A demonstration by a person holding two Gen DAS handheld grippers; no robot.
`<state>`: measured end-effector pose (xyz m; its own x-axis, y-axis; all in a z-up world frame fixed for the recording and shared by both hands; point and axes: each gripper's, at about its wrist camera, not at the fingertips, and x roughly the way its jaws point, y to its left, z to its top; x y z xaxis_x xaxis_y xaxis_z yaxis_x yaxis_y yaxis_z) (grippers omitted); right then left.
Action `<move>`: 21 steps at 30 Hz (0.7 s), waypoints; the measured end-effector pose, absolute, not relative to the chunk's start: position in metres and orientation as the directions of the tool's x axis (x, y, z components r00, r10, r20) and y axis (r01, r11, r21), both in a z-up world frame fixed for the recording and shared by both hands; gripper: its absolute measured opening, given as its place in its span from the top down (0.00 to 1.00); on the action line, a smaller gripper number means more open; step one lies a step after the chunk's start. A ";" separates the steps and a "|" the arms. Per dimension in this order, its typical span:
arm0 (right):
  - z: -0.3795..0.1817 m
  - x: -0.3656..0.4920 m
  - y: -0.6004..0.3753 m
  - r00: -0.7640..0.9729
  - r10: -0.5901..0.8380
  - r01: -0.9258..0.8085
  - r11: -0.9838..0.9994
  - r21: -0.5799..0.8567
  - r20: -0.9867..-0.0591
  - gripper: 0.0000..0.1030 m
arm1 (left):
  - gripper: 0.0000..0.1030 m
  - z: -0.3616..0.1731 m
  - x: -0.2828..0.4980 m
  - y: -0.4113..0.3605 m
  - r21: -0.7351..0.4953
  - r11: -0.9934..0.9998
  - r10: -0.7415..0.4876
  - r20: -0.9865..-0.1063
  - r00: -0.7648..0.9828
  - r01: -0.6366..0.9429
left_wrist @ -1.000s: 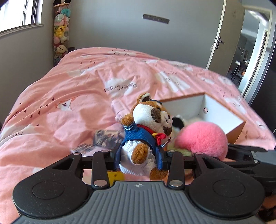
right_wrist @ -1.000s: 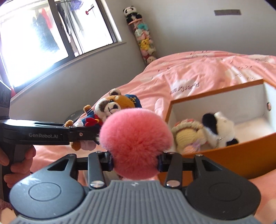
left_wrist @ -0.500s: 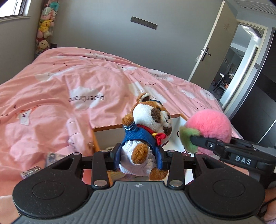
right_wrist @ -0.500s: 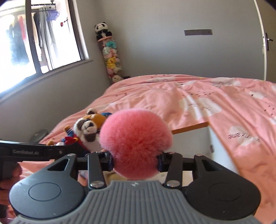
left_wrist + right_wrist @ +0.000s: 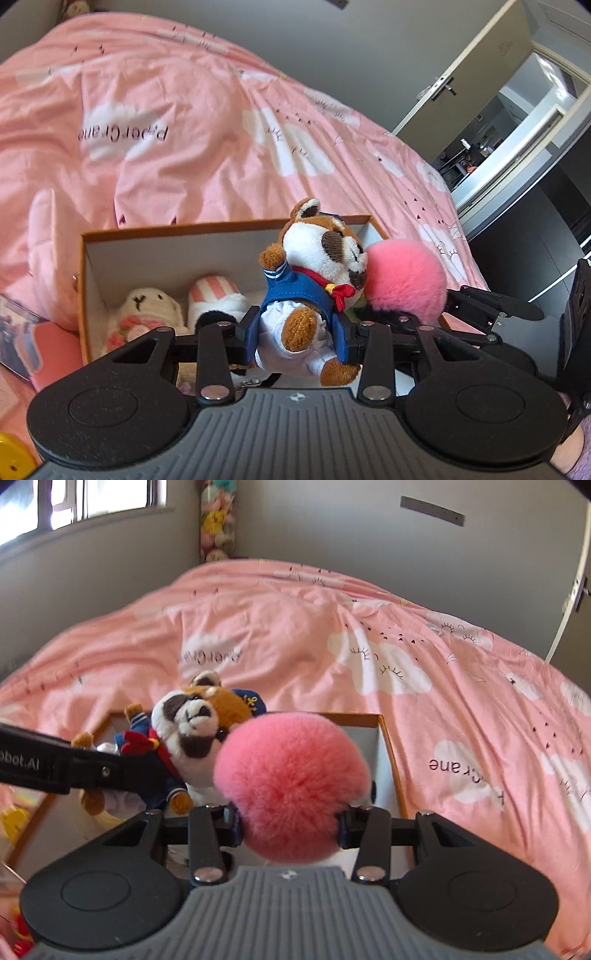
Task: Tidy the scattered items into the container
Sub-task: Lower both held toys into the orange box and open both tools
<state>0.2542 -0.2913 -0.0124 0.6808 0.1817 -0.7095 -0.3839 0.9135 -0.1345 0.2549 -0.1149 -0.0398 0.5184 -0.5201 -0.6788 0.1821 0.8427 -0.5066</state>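
- Currently the left hand-held gripper (image 5: 297,341) is clamped, jaws partway closed, on a raccoon plush in a sailor outfit (image 5: 314,273), above the orange box (image 5: 221,227) on the bed.
- Right hand-held gripper (image 5: 290,825) squeezes a pink pompom (image 5: 291,775) over the box, touching the plush.
- Inside the box: a crocheted sheep doll (image 5: 147,306).

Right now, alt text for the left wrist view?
The left gripper grips a raccoon plush in a blue sailor outfit above an open orange box on a pink duvet. Beside it, the right gripper holds a pink pompom. The box already contains a cream crochet doll and a striped plush.
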 end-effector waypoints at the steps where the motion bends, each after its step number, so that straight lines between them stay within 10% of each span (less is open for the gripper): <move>1: -0.015 0.259 -0.290 0.678 0.170 -0.395 0.905 -0.159 -0.715 0.54 | 0.57 -0.044 0.258 -0.117 -0.515 0.841 -0.521 -0.684 0.510 0.168; 21: -0.052 0.294 -0.273 0.627 0.029 -0.615 0.632 -0.472 -0.778 0.43 | 0.53 -0.081 0.281 -0.156 -0.510 0.854 -0.496 -0.740 0.453 0.102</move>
<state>0.2944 -0.2734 -0.0520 0.6273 0.0293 -0.7782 -0.6146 0.6323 -0.4717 0.2809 -0.1563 -0.0807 0.4535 -0.4964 -0.7403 0.1017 0.8539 -0.5103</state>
